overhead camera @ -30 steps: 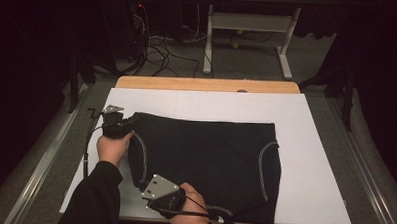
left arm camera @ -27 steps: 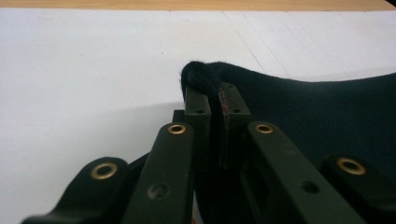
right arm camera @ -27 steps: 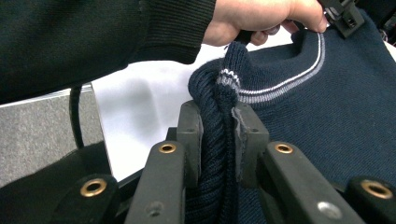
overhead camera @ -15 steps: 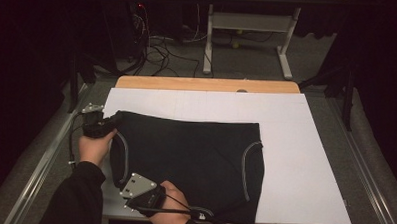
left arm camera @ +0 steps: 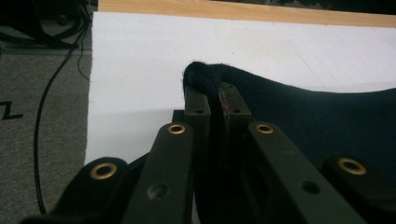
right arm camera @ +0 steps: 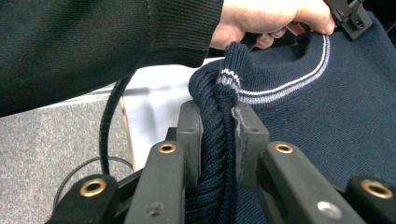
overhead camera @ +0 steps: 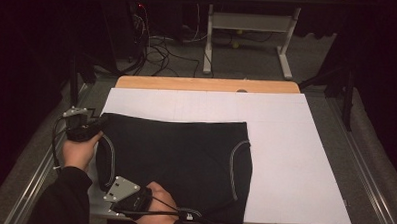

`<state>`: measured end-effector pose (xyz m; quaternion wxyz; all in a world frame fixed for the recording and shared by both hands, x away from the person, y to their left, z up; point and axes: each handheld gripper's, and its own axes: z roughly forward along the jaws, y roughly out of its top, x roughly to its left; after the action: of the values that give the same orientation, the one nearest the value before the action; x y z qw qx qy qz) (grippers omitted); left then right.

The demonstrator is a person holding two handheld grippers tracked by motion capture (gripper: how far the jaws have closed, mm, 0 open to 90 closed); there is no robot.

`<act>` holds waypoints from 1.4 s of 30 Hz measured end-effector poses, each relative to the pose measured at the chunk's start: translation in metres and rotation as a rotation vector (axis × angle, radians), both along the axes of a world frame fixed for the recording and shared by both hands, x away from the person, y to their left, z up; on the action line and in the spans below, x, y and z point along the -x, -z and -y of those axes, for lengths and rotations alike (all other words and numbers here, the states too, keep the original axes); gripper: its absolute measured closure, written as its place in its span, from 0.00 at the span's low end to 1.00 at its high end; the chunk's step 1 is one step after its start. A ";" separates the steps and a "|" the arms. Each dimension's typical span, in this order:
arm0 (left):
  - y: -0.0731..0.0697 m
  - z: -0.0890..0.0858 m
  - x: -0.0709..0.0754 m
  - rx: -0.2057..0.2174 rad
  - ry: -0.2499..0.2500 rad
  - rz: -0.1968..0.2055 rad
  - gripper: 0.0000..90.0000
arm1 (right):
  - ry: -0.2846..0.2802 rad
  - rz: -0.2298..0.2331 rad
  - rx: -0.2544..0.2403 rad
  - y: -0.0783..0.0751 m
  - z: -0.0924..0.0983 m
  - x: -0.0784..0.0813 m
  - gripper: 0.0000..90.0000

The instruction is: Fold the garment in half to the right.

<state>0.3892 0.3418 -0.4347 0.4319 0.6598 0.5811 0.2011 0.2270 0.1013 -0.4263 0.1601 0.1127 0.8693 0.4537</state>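
On the white table [overhead camera: 285, 145], left-centre, I see the dark sweater [overhead camera: 180, 161] lying flat. My left gripper [overhead camera: 100, 122] is clamped tight on its far-left corner; my right gripper [overhead camera: 118, 205] is pinched closed on the striped ribbed edge [right arm camera: 226, 77] nearest me.

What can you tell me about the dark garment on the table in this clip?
The garment is a dark navy knit, looking black from above, with pale stripe trim along its curved openings. It lies mostly flat on the white table, toward its left and near side. The left claw is shut on its far left corner; the right claw is shut on a bunched, ribbed, striped edge at its near left.
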 end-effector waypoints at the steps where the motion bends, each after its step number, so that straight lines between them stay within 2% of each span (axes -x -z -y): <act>1: -0.001 -0.001 0.001 0.002 -0.003 0.003 0.90 | -0.002 0.001 -0.004 -0.001 0.000 0.000 0.85; 10: 0.000 0.002 0.001 -0.013 0.007 0.007 0.90 | -0.005 -0.011 -0.025 0.001 0.002 -0.002 0.85; 17: -0.002 0.009 -0.002 -0.006 -0.033 -0.038 0.89 | 0.007 -0.012 -0.047 0.000 0.010 -0.004 0.85; 20: -0.005 0.016 -0.003 -0.007 -0.041 -0.041 0.89 | 0.019 -0.007 -0.059 -0.002 0.017 -0.004 0.85; 30: -0.023 0.055 -0.008 -0.031 0.001 -0.020 0.89 | 0.069 0.021 -0.115 -0.012 0.060 -0.002 0.85; 42: -0.037 0.115 -0.021 -0.085 0.059 0.005 0.89 | 0.148 0.038 -0.172 -0.011 0.118 -0.002 0.85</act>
<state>0.4101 0.2265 -0.3978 0.4105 0.6940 0.5512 0.2146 0.2293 -0.0169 -0.4156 0.1991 0.1812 0.8133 0.5158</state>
